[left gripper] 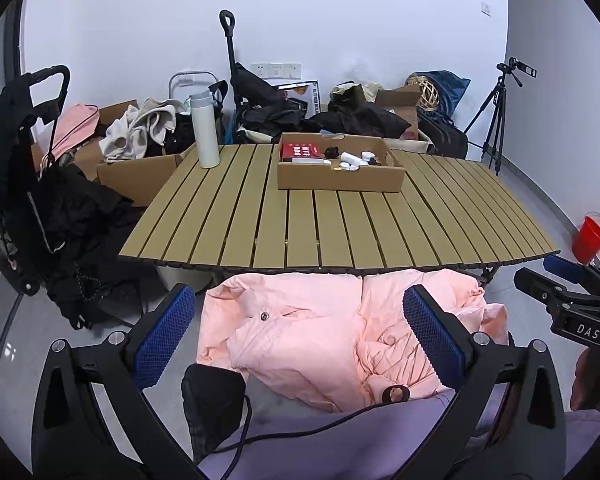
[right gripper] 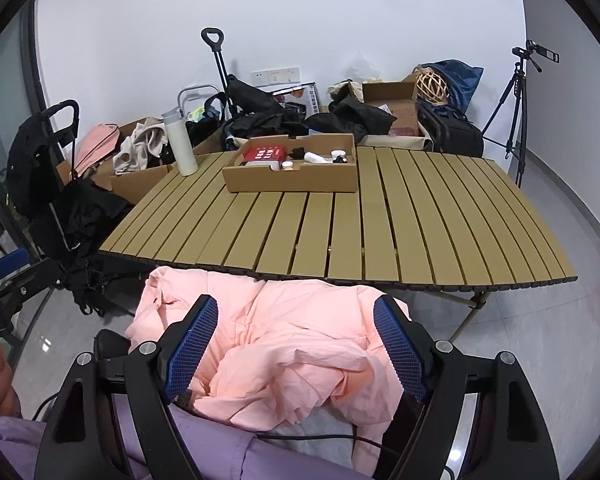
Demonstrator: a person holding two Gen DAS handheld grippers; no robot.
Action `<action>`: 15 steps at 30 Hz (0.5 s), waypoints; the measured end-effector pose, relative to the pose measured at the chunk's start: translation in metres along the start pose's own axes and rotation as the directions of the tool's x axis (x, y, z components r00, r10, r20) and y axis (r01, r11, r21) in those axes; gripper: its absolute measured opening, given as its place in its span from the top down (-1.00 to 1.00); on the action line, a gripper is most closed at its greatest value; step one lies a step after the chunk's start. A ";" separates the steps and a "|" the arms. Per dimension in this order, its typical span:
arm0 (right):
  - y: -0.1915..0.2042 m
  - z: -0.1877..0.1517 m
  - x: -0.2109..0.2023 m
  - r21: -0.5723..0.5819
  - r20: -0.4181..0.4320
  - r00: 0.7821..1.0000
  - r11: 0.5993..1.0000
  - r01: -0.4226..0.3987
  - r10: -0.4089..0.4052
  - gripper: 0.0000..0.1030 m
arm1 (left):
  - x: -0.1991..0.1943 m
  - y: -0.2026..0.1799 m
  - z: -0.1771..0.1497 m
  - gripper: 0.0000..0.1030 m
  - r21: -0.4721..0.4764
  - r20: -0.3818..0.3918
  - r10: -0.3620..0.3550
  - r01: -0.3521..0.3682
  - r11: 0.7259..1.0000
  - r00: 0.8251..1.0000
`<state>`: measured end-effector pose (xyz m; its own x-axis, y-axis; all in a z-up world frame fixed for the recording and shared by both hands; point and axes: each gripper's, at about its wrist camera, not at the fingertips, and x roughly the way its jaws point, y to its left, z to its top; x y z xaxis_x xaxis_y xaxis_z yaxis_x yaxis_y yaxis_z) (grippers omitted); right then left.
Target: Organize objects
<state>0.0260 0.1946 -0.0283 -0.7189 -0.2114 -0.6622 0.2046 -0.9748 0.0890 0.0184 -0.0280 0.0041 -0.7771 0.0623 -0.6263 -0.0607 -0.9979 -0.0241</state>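
A shallow cardboard box [left gripper: 340, 178] [right gripper: 292, 182] stands at the far middle of the slatted wooden table [left gripper: 300, 232] [right gripper: 380, 232]. In it lie a red packet [left gripper: 302, 150] [right gripper: 266, 155], a white bottle [left gripper: 352, 158] [right gripper: 316, 157] and small items. A white thermos [left gripper: 205, 130] [right gripper: 180, 142] stands upright at the table's far left. My left gripper [left gripper: 300, 320] is open and empty, held low before the table's near edge. My right gripper [right gripper: 296, 338] is open and empty too, and shows at the right edge of the left wrist view [left gripper: 568, 280].
A pink padded jacket [left gripper: 320, 340] [right gripper: 284, 352] lies on the person's lap under both grippers. Boxes, clothes, bags and a folded trolley [left gripper: 230, 56] crowd the floor behind the table. A camera tripod [left gripper: 496, 120] [right gripper: 516, 112] and a red bucket [left gripper: 590, 238] are at the right.
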 end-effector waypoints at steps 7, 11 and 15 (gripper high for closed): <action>0.004 0.000 0.000 -0.008 0.000 1.000 1.000 -0.002 0.002 -0.62 | 0.000 0.001 0.000 -1.00 -0.001 0.001 0.001 -0.001 1.000 1.000; 0.003 0.001 0.000 0.001 0.002 1.000 1.000 -0.002 0.002 -0.62 | 0.000 0.001 0.000 -1.00 -0.003 0.002 0.001 -0.001 1.000 1.000; 0.001 0.001 0.000 0.008 -0.001 1.000 1.000 -0.007 0.007 -0.62 | 0.000 0.001 0.000 -1.00 -0.009 -0.001 0.004 -0.004 1.000 1.000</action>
<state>0.0253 0.1933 -0.0275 -0.7166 -0.2184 -0.6624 0.2048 -0.9737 0.0995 0.0181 -0.0293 0.0043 -0.7769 0.0580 -0.6269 -0.0517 -0.9983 -0.0284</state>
